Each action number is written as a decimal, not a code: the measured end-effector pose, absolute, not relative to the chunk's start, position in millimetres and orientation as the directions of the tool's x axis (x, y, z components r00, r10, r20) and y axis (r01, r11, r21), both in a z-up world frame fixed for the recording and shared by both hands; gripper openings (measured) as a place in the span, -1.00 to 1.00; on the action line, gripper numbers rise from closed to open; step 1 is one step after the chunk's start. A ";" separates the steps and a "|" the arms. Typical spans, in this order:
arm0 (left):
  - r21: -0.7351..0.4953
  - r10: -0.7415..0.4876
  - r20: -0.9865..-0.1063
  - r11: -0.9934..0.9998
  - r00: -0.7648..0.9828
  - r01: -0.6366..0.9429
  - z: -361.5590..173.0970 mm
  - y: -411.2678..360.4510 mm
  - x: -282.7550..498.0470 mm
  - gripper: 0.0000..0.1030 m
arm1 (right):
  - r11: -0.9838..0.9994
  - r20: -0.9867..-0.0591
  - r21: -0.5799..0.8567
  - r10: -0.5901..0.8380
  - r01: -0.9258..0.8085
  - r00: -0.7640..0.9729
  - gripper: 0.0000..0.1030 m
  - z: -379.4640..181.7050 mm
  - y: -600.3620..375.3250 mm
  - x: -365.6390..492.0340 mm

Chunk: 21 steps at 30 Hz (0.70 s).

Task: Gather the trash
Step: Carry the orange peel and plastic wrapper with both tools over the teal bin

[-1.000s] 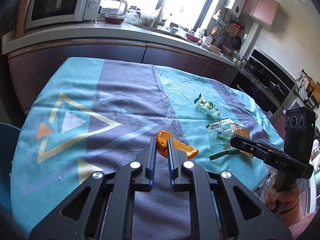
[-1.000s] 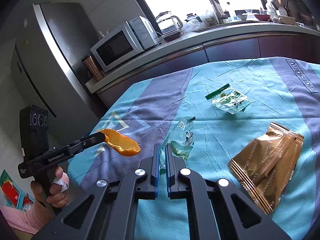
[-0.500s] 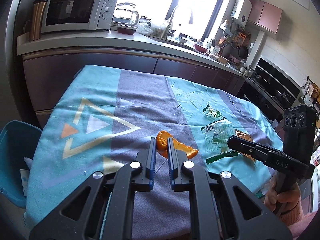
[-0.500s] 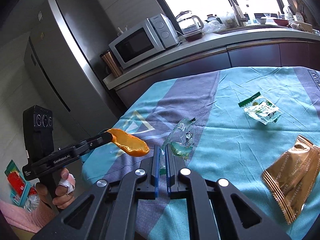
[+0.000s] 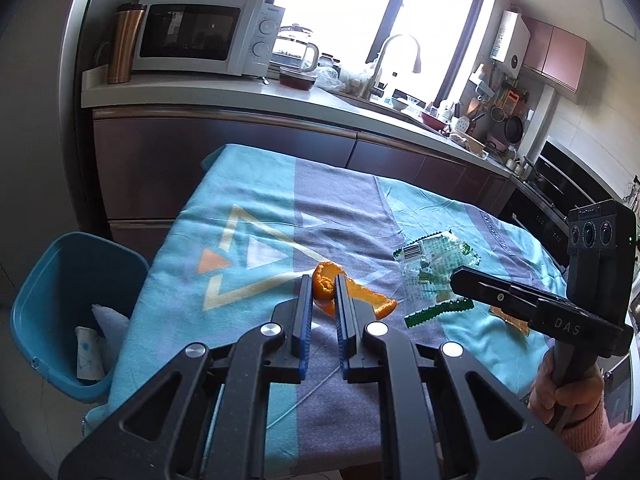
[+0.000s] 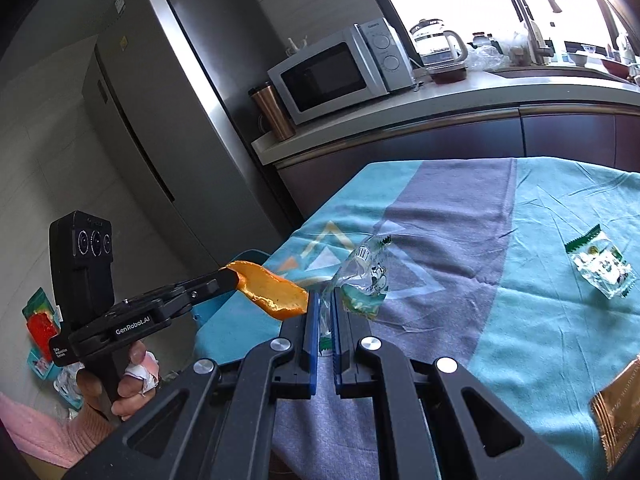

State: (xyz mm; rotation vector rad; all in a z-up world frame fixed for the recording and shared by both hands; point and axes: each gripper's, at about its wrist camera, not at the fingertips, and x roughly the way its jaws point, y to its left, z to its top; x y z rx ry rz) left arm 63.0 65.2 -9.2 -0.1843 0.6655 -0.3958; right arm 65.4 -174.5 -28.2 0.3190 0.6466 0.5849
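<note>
My left gripper (image 5: 323, 286) is shut on an orange peel (image 5: 352, 294) and holds it above the table's near left corner; the peel also shows in the right wrist view (image 6: 268, 290). My right gripper (image 6: 325, 300) is shut on a clear green-printed wrapper (image 6: 366, 276), held in the air to the right of the peel; it also shows in the left wrist view (image 5: 434, 268). A blue trash bin (image 5: 60, 304) with white paper inside stands on the floor left of the table. Another clear green wrapper (image 6: 602, 264) and a gold packet (image 6: 618, 412) lie on the tablecloth.
The table has a teal and purple cloth (image 5: 280, 216). Behind it runs a counter with a microwave (image 5: 200, 38), a copper tumbler (image 5: 124, 42), a kettle and a sink. A steel fridge (image 6: 160, 112) stands at the left.
Both grippers have pulled back toward the table's near left corner with their trash held. The blue bin has come into the left wrist view.
</note>
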 end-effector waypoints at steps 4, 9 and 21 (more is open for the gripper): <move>-0.283 -0.382 -0.561 0.922 0.735 0.263 -4.7 79.4 59.2 -0.78 | 0.774 -0.468 0.453 0.629 -0.443 0.621 -0.90 -26.4 -157.9 70.9; -0.287 -0.360 -0.558 0.929 0.748 0.233 -3.1 95.5 55.3 -0.78 | 0.757 -0.471 0.446 0.652 -0.478 0.594 -0.90 -25.0 -139.7 77.0; -0.297 -0.318 -0.563 0.939 0.763 0.172 -5.8 125.6 47.5 -0.78 | 0.724 -0.479 0.449 0.690 -0.524 0.543 -0.90 -25.0 -107.9 85.9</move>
